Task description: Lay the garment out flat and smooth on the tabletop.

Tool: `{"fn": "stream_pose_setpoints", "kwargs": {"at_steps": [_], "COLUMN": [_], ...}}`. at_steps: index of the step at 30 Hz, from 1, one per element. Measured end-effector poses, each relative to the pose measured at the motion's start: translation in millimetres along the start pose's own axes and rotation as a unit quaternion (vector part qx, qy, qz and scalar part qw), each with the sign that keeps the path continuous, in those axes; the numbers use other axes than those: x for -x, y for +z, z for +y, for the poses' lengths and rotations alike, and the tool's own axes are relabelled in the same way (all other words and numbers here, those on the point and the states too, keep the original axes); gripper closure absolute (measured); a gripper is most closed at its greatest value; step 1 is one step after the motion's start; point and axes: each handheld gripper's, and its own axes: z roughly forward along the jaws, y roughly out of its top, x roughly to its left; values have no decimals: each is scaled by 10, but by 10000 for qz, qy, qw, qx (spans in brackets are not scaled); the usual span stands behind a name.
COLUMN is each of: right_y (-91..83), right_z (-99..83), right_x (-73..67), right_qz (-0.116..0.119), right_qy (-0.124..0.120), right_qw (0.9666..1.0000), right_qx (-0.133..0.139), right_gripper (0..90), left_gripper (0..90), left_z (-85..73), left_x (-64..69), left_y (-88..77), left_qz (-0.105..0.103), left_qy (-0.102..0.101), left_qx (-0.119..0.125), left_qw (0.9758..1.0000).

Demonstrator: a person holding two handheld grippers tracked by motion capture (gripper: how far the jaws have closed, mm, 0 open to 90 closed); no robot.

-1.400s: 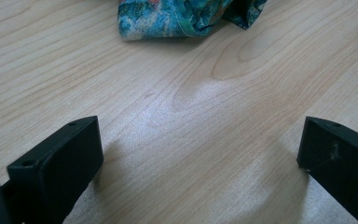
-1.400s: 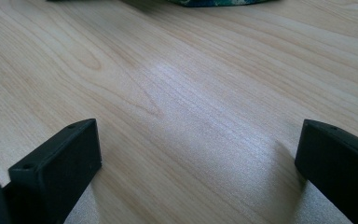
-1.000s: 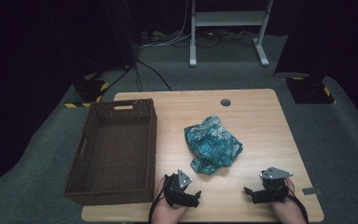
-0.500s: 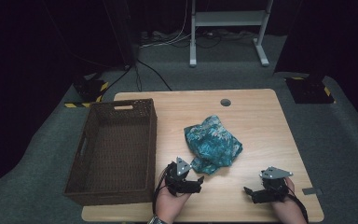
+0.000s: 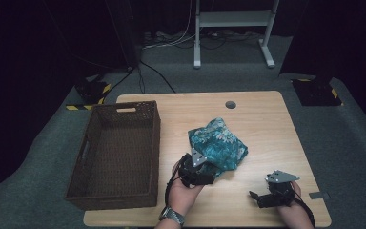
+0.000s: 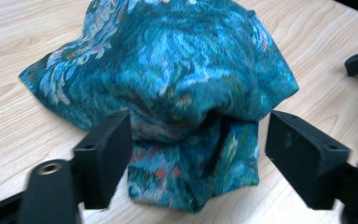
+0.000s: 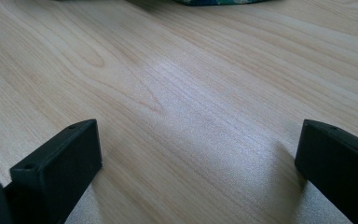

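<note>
The left tongs (image 5: 208, 177) have come forward from the near table edge to the teal patterned cloth (image 5: 218, 149), and their jaws have just been closing. In the left gripper view the jaws stand either side of the cloth's near fold (image 6: 193, 158): the left one looks close against the fabric, the right one is clearly apart from it, so nothing is pinched yet. The tongs are narrowing, not gripping.

The right tongs (image 5: 254, 196) rest at about five o'clock from the cloth, near the front edge of the table (image 5: 267, 119), their jaws wide over bare wood in the right gripper view; this hand has kept its place.

The cloth lies crumpled near the table's middle, with the brown wicker basket (image 5: 116, 157) at its nine o'clock, empty and well apart from it. Judging from this, the pick-up is beginning: the left tongs need to close on the fold before the cloth can be lifted, likely toward the basket.
</note>
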Motion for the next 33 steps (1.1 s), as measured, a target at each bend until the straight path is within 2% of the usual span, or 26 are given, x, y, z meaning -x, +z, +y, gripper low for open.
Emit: {"fn": "stream_pose_setpoints", "kwargs": {"at_steps": [5, 10, 14, 18, 22, 26, 33], "right_y": [0, 1, 1, 2, 0, -1, -2], "right_z": [0, 0, 0, 2, -1, -2, -3], "right_x": [-1, -3, -3, -1, -5, -6, -14], "right_qz": [2, -2, -5, 10, 0, 1, -66], "right_qy": [-15, -24, -23, -22, -32, -24, 25], "right_qw": [10000, 10000, 10000, 10000, 10000, 10000, 10000], "right_qx": [-2, -9, -8, -5, -8, -9, -13], "right_gripper": [5, 4, 4, 5, 4, 4, 1], "left_gripper": [277, 373, 463, 595, 773, 863, 869], "left_z": [64, 106, 124, 122, 118, 110, 111], "left_x": [3, -15, -28, -29, -48, -74, -104], "left_y": [36, 47, 44, 46, 63, 77, 17], "left_qz": [39, -8, -39, -30, -21, -27, -12], "left_qy": [33, -59, -52, -10, 29, 25, -70], "left_qx": [42, 23, 27, -17, -72, -113, -46], "left_qw": [10000, 10000, 10000, 10000, 10000, 9999, 10000]}}
